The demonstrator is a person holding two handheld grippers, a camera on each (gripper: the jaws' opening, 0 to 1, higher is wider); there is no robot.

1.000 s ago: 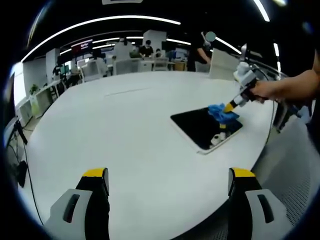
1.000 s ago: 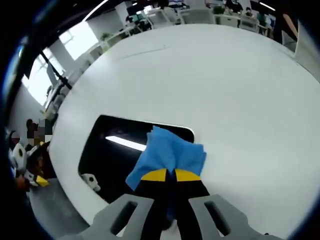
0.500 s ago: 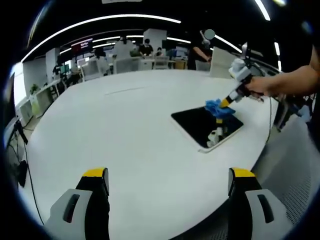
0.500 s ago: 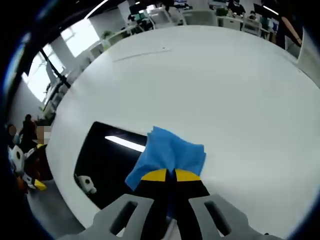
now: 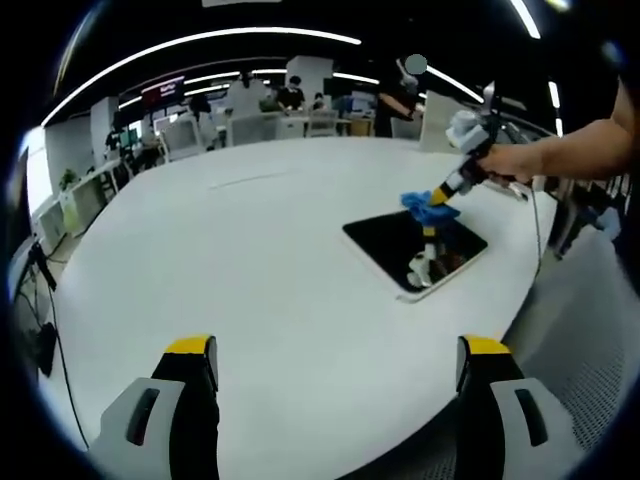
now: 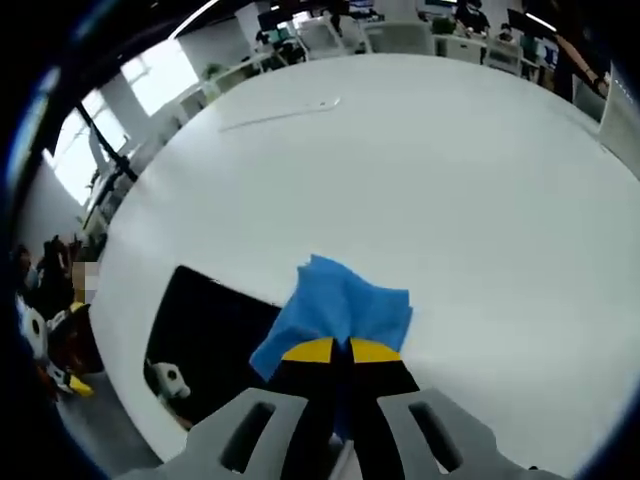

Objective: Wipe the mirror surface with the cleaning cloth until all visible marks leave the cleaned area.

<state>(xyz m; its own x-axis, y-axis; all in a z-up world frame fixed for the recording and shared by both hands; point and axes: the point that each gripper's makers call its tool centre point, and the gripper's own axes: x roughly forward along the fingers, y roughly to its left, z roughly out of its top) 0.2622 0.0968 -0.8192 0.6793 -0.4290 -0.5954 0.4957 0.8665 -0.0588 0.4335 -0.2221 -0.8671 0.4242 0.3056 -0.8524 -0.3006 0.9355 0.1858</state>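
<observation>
- Moved since one second ago: right gripper with blue cleaning cloth shifted from the mirror's middle to its far edge, toward the table centre.
- Right gripper: jaws together, clamped on the cloth; seen in the left gripper view held by a hand near the table's right edge.
- Cleaning cloth: bunched ahead of the yellow jaw tips, partly over the mirror's far edge and partly over bare table; contact with the glass cannot be told.
- Mirror: dark rounded rectangle, flat on the white round table near its right edge; reflection of the gripper visible in the glass.
- Mirror in the right gripper view: left of the cloth, close to the table's near edge.
- Left gripper: jaws apart, nothing between them, above the table's near edge, well apart from the mirror.
</observation>
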